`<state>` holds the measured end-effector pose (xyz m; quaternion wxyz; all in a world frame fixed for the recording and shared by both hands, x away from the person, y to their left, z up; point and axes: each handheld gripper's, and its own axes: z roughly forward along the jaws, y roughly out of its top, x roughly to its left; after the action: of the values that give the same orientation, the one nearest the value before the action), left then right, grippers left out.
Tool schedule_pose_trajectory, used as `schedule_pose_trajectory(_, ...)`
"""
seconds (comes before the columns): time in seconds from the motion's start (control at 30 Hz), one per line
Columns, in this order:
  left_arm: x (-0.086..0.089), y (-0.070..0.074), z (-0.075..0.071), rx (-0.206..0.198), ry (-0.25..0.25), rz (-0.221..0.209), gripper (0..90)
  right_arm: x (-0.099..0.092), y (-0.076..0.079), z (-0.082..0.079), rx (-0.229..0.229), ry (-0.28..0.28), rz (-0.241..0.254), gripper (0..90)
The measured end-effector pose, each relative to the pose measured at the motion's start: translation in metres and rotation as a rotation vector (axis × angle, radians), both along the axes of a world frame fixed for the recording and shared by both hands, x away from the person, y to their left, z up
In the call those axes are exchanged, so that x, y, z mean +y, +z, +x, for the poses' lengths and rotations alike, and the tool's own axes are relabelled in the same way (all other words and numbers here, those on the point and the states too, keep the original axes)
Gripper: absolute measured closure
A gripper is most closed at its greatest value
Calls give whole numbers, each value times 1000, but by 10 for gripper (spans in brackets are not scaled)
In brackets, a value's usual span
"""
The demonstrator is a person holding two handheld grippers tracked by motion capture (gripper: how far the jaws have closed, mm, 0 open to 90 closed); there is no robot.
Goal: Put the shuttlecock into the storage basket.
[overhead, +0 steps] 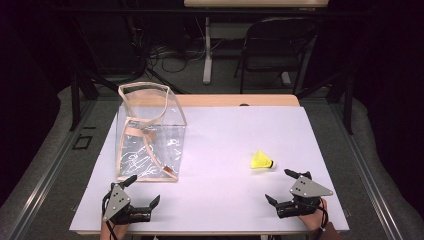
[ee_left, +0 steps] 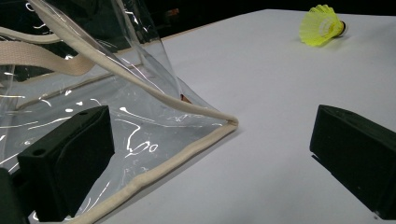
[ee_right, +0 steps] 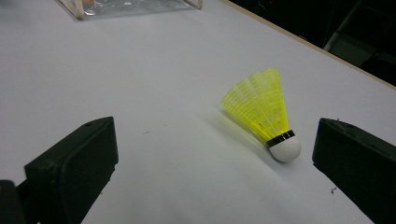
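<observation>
A yellow shuttlecock [overhead: 261,160] with a white cork tip lies on its side on the white table, right of centre. My right gripper [overhead: 279,185] rests open just in front of it; in the right gripper view the shuttlecock [ee_right: 262,113] lies ahead between the wide-apart jaws. A clear plastic bag [overhead: 149,134] with beige trim and straps stands upright at the left. My left gripper [overhead: 143,189] is open just in front of the bag's near corner [ee_left: 224,122], holding nothing. The shuttlecock [ee_left: 322,24] shows far off in the left gripper view.
The white table top [overhead: 220,150] has a wooden strip along its far edge. Beyond it on the dark floor stand a black chair [overhead: 277,45], a desk leg [overhead: 207,50] and loose cables. Metal rails run along both sides of the table.
</observation>
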<state>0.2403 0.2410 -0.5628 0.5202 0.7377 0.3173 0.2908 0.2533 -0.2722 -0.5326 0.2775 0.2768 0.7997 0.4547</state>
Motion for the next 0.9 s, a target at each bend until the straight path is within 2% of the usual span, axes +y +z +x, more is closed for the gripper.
schedule_pose_trajectory(0.9,0,0,0,-3,0,0,0,1,10,18,37,20,-69,0)
